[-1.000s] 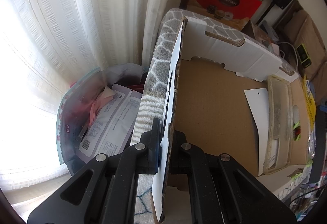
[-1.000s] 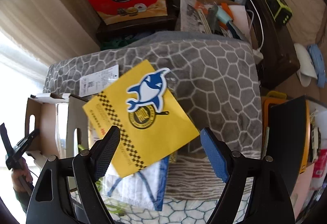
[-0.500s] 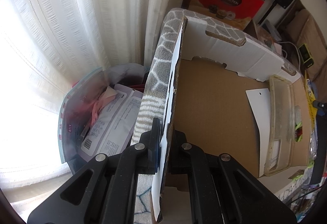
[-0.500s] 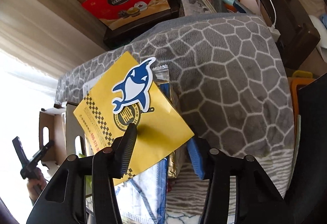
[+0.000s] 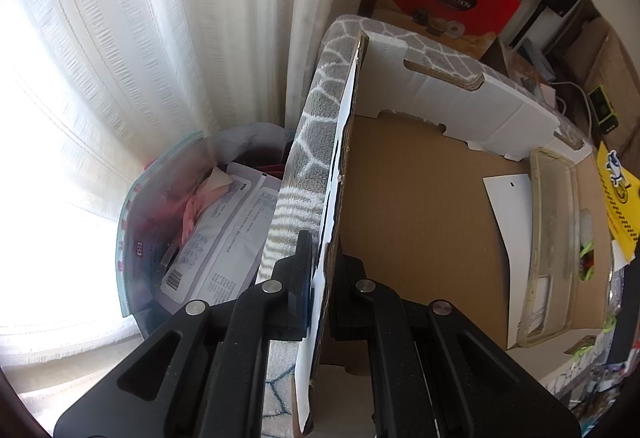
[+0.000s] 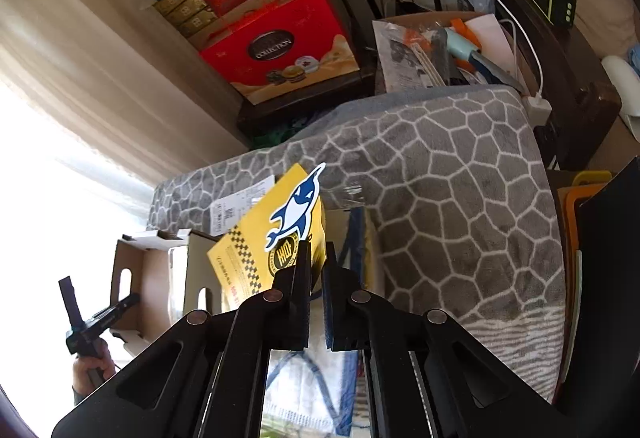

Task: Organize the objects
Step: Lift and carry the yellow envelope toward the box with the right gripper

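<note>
My left gripper (image 5: pixel 322 262) is shut on the near side wall of an open cardboard box (image 5: pixel 420 198) and holds it upright. Inside the box lie a clear phone case (image 5: pixel 552 238) and a white card (image 5: pixel 508 206). My right gripper (image 6: pixel 316 258) is closing its jaws on the lower corner of a yellow packet with a blue dolphin (image 6: pixel 256 238), and the pads press on it. The packet is tilted up off the grey blanket, just right of the box (image 6: pixel 136 278). The yellow packet (image 5: pixel 618 198) also shows at the right edge of the left wrist view.
A grey honeycomb-patterned blanket (image 6: pixel 460 198) covers the surface. A blue-and-white packet (image 6: pixel 312 378) lies under the right gripper. Red gift boxes (image 6: pixel 276 50) and a carton of tools (image 6: pixel 440 50) stand behind. A clear bag of papers (image 5: pixel 192 238) sits by the curtain, left of the box.
The right gripper's fingers closed from wide apart onto the yellow packet and tipped it up off the blanket. The left gripper kept still on the box wall.
</note>
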### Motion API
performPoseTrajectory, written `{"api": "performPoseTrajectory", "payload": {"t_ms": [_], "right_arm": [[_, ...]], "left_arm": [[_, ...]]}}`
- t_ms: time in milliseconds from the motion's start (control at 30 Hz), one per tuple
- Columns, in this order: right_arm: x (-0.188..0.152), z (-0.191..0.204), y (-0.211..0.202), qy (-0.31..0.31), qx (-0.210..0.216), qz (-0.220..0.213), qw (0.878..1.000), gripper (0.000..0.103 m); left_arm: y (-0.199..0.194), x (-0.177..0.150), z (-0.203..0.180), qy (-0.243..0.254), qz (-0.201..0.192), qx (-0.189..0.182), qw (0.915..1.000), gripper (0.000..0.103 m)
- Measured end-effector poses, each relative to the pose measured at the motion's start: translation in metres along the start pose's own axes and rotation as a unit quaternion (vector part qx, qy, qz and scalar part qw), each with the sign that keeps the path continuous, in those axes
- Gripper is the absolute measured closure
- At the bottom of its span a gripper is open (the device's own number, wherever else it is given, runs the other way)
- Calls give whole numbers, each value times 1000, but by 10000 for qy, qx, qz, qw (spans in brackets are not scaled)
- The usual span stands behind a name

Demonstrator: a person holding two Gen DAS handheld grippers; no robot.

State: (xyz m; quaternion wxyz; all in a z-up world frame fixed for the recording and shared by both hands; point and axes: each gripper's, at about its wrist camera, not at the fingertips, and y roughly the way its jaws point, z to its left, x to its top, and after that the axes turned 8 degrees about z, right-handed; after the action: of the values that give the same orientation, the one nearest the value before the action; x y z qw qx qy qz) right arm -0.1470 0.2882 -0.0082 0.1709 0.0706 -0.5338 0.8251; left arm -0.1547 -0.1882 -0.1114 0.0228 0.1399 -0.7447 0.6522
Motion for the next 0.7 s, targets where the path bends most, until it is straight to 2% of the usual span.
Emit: {"api": "performPoseTrajectory", "payload": {"t_ms": [167,267,300,333,367,400,533,600,700], "right_arm": [[-14,1,-3,-125,-106,218,9996,100],[-21,-2,2,-291,-627,353,9970,95],[-22,-3,4,-361,-935,387,9942,90],[-23,-5,6,-358,-1120,439,9921,79],[-22,-8,7,-314,-1230,475,9908,71],[-21,-12,6,-285,-1229,416,9911,58],[-13,-12,4,-262,-1088,262,9934,46],[-7,-7,7,-309,-1038,198,9939,45],[4,5,21,-622,-1023,232,9925,32]], "left_arm": [[0,0,1,0,6,-5,10000,97],[0,0,1,23,7,-6,10000,97],[0,0,1,24,6,-6,10000,97],[0,0,1,25,6,-6,10000,97],[0,0,1,27,6,-6,10000,97],[0,0,1,25,6,-7,10000,97],[0,0,0,26,11,-6,10000,97],[0,0,1,35,9,1,10000,97],[0,-1,1,37,9,1,10000,97]]}}
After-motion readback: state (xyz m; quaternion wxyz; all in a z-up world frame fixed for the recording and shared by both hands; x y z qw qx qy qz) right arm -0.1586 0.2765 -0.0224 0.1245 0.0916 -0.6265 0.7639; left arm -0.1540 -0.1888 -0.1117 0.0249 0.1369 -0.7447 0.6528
